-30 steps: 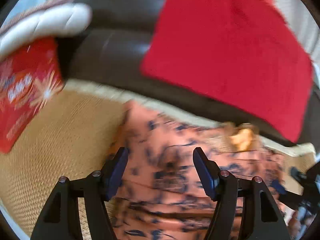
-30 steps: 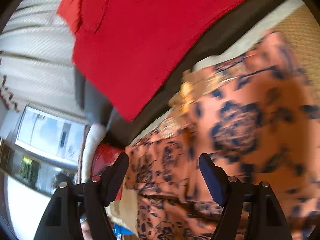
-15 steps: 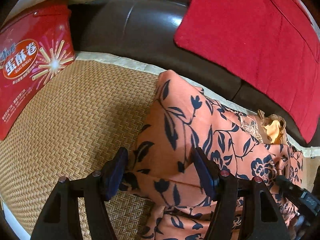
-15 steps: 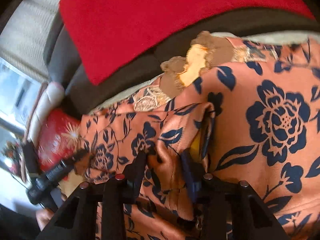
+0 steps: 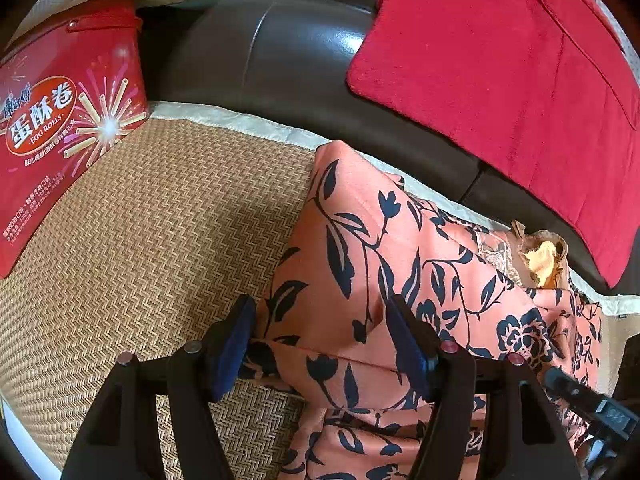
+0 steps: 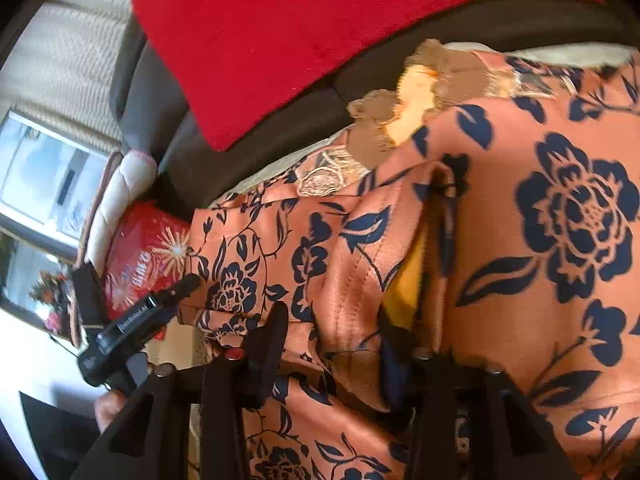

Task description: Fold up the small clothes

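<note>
Right wrist | right gripper (image 6: 336, 340) just closed, pinching floral garment (image 6: 360, 248) fold | left gripper (image 5: 320, 344) spread, straddling garment

Both wrist views close, angled down; share floral garment (image 5: 400, 264) (image 6: 520, 240), red cushion (image 5: 500, 72) (image 6: 320, 28).

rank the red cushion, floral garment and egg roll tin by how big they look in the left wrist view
1. red cushion and floral garment: about alike, and the garment runs out of frame, so no ranking
2. egg roll tin: smaller, cut off at the left edge

the right gripper (image 6: 334, 344) fingers have just closed onto the floral garment (image 6: 360, 264).
</note>
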The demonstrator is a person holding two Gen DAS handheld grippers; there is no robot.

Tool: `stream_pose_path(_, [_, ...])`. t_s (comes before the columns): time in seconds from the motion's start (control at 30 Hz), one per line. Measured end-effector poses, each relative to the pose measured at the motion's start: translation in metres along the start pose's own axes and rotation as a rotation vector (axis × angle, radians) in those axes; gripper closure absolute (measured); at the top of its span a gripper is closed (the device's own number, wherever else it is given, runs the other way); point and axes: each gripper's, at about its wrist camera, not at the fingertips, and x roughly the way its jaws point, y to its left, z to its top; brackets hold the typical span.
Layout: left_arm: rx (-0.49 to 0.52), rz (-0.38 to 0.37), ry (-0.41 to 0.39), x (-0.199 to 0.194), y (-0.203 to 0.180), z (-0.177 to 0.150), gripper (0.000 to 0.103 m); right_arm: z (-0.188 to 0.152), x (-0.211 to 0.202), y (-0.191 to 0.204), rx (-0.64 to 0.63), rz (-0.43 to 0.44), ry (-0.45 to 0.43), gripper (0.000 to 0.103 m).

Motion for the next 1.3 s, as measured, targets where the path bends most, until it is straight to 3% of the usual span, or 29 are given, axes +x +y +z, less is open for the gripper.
stream_pose_path(0.03, [-0.006, -0.002, 0.002, 0.0, 0.001, 0.0, 0.035, 0.0, 0.002, 0.002, -0.007, 0.005, 0.008, 0.097])
stream_pose_path(0.13, [-0.029, -0.01, 0.001, -0.001, 0.005, 0.002, 0.035, -0.004, -0.003, 0.01, -0.049, -0.076, -0.04, 0.097])
stream_pose_path(0.27, [-0.037, -0.018, -0.017, -0.003, 0.009, 0.005, 0.035, -0.002, -0.044, 0.026, -0.13, -0.176, -0.224, 0.098])
stream_pose_path(0.4, [-0.026, -0.019, -0.031, -0.008, 0.005, 0.005, 0.035, -0.002, -0.097, 0.017, -0.109, -0.259, -0.399, 0.098])
stream_pose_path(0.5, [-0.009, -0.014, -0.028, -0.006, -0.004, 0.004, 0.035, -0.003, -0.139, -0.01, -0.028, -0.272, -0.488, 0.098])
stream_pose_path(0.53, [0.001, -0.011, -0.025, -0.005, -0.008, 0.003, 0.035, -0.002, -0.145, -0.015, -0.022, -0.274, -0.487, 0.098])
stream_pose_path(0.6, [0.026, -0.012, -0.018, -0.002, -0.017, 0.001, 0.035, 0.002, -0.147, -0.034, -0.009, -0.262, -0.379, 0.097])
stream_pose_path(0.7, [0.069, -0.011, -0.019, -0.001, -0.033, -0.002, 0.035, 0.004, -0.137, -0.073, 0.122, -0.3, -0.247, 0.093])
stream_pose_path(0.77, [0.102, -0.01, -0.025, -0.001, -0.044, -0.005, 0.035, 0.004, -0.141, -0.107, 0.265, -0.288, -0.215, 0.093])
stream_pose_path(0.83, [0.136, 0.001, -0.03, 0.001, -0.054, -0.009, 0.035, 0.003, -0.159, -0.126, 0.361, -0.249, -0.263, 0.092])
stream_pose_path(0.9, [0.165, 0.021, -0.022, 0.006, -0.061, -0.012, 0.035, 0.0, -0.184, -0.13, 0.4, -0.293, -0.381, 0.091])
stream_pose_path(0.97, [0.192, 0.031, 0.001, 0.014, -0.068, -0.016, 0.035, 0.0, -0.199, -0.12, 0.349, -0.319, -0.481, 0.091])
stream_pose_path(1.03, [0.211, 0.047, 0.019, 0.018, -0.075, -0.02, 0.035, 0.005, -0.197, -0.105, 0.266, -0.263, -0.498, 0.091])
stream_pose_path(1.1, [0.239, 0.073, 0.03, 0.022, -0.079, -0.023, 0.035, 0.014, -0.181, -0.089, 0.165, -0.211, -0.46, 0.091])
stream_pose_path(1.17, [0.256, 0.079, 0.042, 0.025, -0.079, -0.024, 0.035, 0.019, -0.162, -0.076, 0.087, -0.217, -0.398, 0.091])
stream_pose_path(1.3, [0.256, 0.083, 0.069, 0.032, -0.068, -0.02, 0.035, 0.017, -0.101, -0.078, 0.034, -0.309, -0.019, 0.092])
